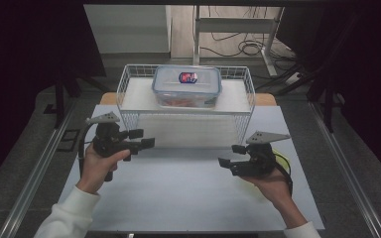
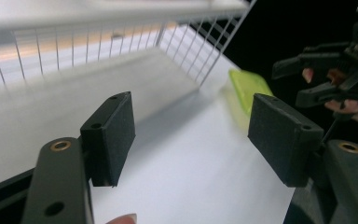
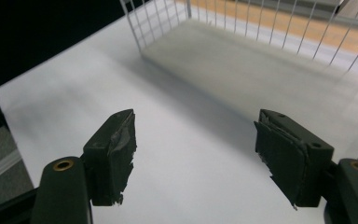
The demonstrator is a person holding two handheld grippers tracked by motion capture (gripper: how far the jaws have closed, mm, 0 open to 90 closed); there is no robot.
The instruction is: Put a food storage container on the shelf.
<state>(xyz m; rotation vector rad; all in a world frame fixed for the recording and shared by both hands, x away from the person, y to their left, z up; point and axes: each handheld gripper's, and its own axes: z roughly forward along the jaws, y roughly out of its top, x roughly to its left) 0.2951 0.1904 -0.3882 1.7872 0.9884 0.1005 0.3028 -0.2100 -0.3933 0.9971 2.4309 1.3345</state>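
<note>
A clear lidded food container (image 1: pixel 187 85) with a blue-rimmed lid and something orange inside stands on top of a white wire rack (image 1: pixel 125 88) at the back of the table. My left gripper (image 1: pixel 141 139) hovers over the table in front of the rack's left leg, jaws open and empty (image 2: pixel 193 126). My right gripper (image 1: pixel 229 155) is held in front of the rack's right leg, also open with nothing between its pads (image 3: pixel 196 149). Both point inward, toward each other. The right gripper (image 2: pixel 326 70) also appears far off in the left gripper view.
A white mat (image 1: pixel 188 193) covers the table in front of the rack. A yellow-green flat object (image 1: pixel 284 158) lies on the mat beside my right hand, seen too as a yellow-green piece (image 2: pixel 247 86). Dark floor, metal rails and cables surround the table.
</note>
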